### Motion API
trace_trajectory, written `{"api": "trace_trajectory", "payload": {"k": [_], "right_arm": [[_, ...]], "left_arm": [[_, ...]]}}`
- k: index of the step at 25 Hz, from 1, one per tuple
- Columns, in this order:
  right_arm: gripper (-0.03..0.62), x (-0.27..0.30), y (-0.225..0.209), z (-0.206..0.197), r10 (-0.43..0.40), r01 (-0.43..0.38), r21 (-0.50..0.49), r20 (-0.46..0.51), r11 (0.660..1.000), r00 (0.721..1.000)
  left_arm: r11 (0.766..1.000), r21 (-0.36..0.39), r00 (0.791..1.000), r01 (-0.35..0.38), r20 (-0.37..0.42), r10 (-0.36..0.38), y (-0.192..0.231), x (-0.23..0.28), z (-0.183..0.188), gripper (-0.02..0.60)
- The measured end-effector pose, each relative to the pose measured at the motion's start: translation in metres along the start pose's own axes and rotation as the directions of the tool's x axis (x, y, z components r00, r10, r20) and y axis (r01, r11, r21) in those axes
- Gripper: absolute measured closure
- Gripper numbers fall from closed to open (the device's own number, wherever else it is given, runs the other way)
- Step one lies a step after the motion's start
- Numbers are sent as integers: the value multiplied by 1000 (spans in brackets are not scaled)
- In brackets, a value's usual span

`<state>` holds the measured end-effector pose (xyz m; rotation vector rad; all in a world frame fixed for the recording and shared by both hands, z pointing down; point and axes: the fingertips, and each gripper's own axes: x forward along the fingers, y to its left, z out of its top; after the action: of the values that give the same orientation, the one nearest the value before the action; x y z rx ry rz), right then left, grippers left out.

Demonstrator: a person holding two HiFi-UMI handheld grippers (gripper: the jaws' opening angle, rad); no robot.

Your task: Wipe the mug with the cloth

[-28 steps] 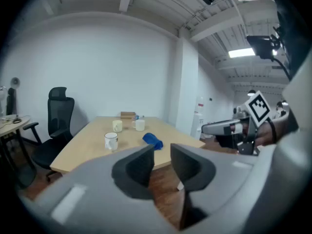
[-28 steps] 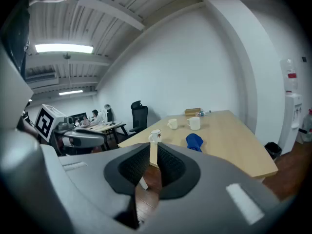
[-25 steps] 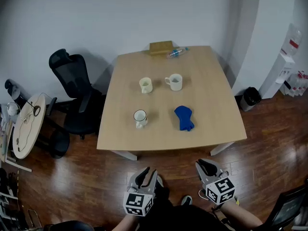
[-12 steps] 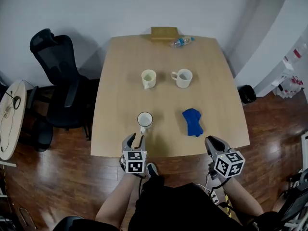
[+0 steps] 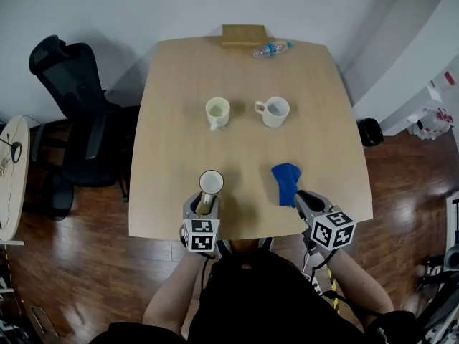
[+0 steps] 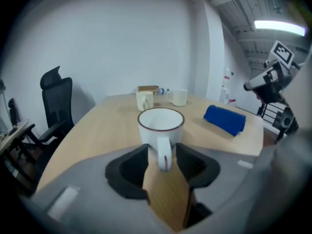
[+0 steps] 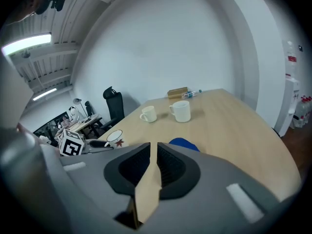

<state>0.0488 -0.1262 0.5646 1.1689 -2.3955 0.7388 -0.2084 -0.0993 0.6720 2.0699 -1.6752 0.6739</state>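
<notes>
Wooden table (image 5: 165,120): left gripper (image 5: 204,203) just opened around mug handle (image 6: 164,155); right gripper (image 5: 303,196) closed, empty.

My left tongs (image 5: 204,203) and right tongs (image 5: 307,196) are built alike: a smooth grey shell, two black ribbed pads (image 6: 127,172) set in dark hollows, and small pale strips stuck on the grey. Each carries a white cube (image 5: 201,236) printed with black square markers. I wear a black top (image 5: 251,303) with short sleeves, my forearms bare. A yellow-and-black twisted cable (image 5: 325,284) hangs by my right forearm.
</notes>
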Motion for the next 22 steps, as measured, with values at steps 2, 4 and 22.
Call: {"api": "trace_trajectory", "payload": {"k": [2, 4, 22], "right_arm": [[546, 11, -13, -4, -8, 7, -8, -24, 1000, 1000], [546, 24, -31, -7, -37, 37, -11, -47, 999, 998], [253, 101, -46, -33, -296, 233, -279, -211, 931, 932]], "left_arm": [[1000, 10, 1000, -22, 13, 22, 0, 0, -2, 402], [999, 21, 999, -44, 27, 43, 0, -2, -3, 411], [988, -151, 999, 31, 0, -32, -30, -40, 37, 518]]}}
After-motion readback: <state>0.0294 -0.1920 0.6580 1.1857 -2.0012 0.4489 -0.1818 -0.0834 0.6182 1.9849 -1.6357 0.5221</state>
